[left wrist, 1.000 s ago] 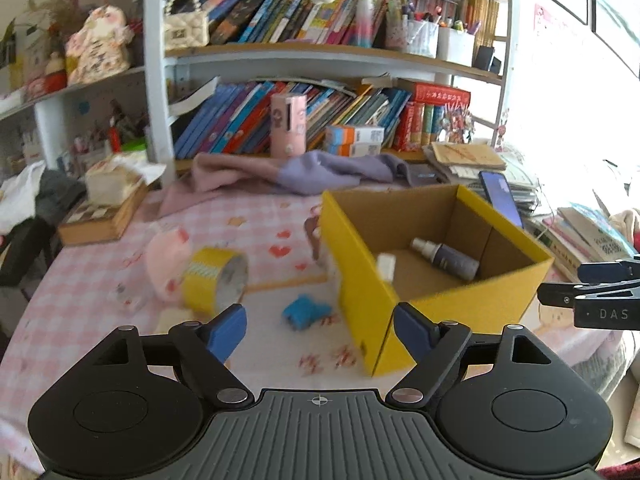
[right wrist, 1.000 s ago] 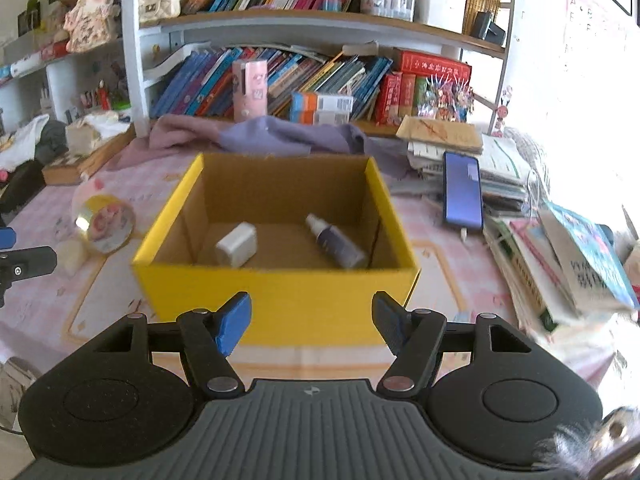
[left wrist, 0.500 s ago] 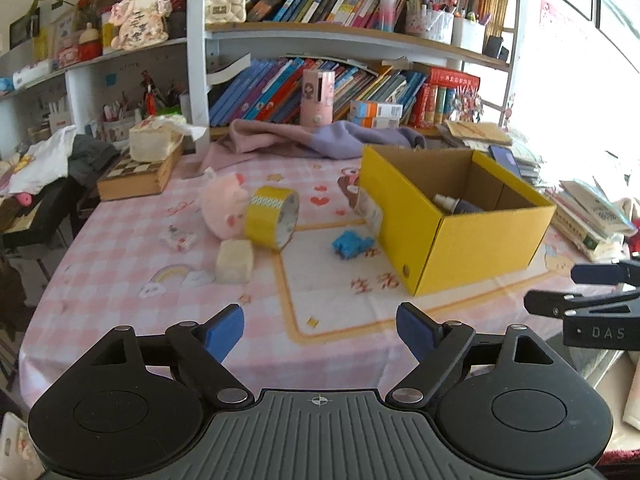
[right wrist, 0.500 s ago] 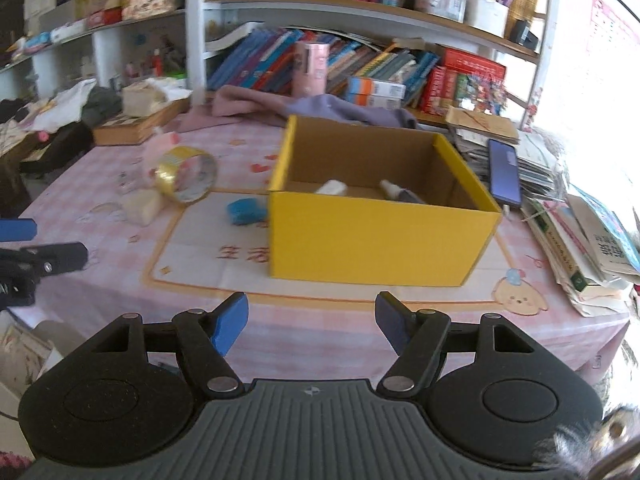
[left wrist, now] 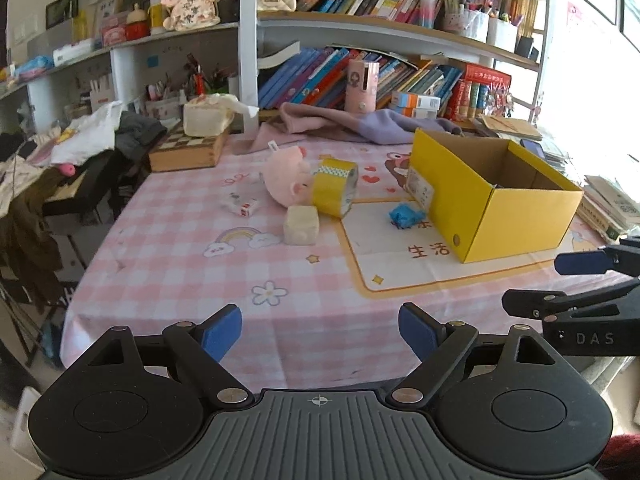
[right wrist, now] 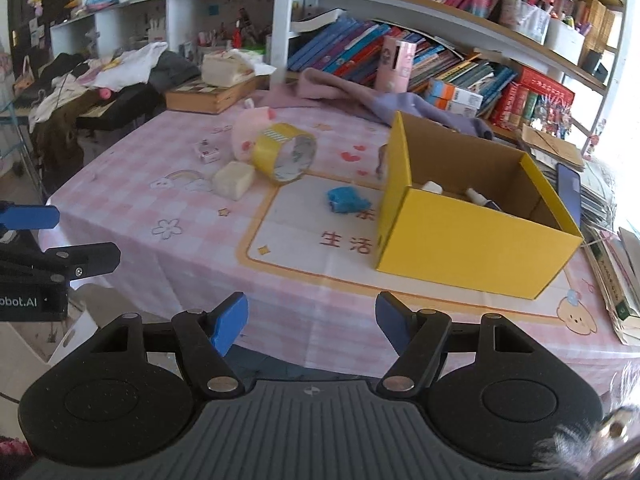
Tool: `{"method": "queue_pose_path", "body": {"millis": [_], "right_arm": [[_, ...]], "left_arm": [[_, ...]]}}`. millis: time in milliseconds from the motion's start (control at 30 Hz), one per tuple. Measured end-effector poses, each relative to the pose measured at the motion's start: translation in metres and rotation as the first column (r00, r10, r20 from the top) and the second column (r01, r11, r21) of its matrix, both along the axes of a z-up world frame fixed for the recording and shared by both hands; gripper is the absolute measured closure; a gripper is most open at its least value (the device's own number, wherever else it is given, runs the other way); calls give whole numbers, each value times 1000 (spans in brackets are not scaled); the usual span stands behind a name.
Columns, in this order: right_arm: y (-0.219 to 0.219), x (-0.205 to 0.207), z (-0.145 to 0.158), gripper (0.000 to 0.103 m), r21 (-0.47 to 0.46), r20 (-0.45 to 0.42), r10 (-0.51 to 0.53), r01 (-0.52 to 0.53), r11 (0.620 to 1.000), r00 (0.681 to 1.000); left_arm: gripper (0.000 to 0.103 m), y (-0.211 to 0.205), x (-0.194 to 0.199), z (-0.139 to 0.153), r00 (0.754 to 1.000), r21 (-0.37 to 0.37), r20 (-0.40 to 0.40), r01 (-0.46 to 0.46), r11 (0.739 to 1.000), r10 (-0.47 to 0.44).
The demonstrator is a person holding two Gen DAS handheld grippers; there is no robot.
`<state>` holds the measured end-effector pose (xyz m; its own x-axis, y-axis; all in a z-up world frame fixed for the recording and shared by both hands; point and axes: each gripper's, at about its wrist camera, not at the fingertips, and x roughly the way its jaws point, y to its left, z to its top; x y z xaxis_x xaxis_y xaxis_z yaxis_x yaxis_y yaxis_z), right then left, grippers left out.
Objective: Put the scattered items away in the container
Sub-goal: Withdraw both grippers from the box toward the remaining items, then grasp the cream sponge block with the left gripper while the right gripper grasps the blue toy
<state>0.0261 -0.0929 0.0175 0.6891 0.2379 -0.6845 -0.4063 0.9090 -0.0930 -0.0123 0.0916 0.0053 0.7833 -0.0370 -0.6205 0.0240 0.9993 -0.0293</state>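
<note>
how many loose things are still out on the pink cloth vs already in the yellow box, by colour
Out on the cloth:
pink: 1, plush pig
yellow: 1, tape roll
cream: 1, block
blue: 1, small toy
white and red: 1, small packet
In the yellow box:
white: 1, small white item
dark with white cap: 1, bottle
Total: 7

Looks like a lived-in home room, maybe a kid's study: bookshelves (left wrist: 400,12) are crammed with picture books, a pink checked tablecloth (left wrist: 180,248) is spread out, clothes (left wrist: 92,136) are piled alongside.
</note>
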Motion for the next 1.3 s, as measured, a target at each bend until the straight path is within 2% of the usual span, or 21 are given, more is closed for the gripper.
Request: {"method": "queue_pose_path", "body": {"millis": [200,367,600,733,800,967,1067,1167,1300], "right_arm": [[18,13,5,36,-11,54,-9,9,1000,998],[27,28,7,35,25,74,-64,62,998,995],[39,56,-3,35,45,75,-109,106,993,991],[44,78,-7,35,65,69,-143,138,988,987],[48,89,-9,31,69,73,-157,152,986,985],[56,119,-17,29,91,39,-193,188,978,980],[60,138,-21,29,108,20,-215,212,971,976],[63,161,-26,27,116,0,-267,265,957,964],[68,190,-38,21,106,-44,-334,336,936,942]], "left_arm": [[15,6,11,5,1000,41,12,21,999,-21],[15,9,29,0,1000,3,-11,1,1000,-1],[15,2,53,-15,998,21,-48,41,999,-39],[15,5,73,-20,997,12,-68,34,999,-33],[15,7,84,-22,997,12,-69,26,1000,-25],[15,10,113,-28,998,30,-68,8,1000,-6],[16,9,129,-32,999,76,-39,19,997,-16],[16,6,149,-38,999,137,-29,35,990,-31],[16,6,171,-45,999,145,-30,49,988,-45]]}}
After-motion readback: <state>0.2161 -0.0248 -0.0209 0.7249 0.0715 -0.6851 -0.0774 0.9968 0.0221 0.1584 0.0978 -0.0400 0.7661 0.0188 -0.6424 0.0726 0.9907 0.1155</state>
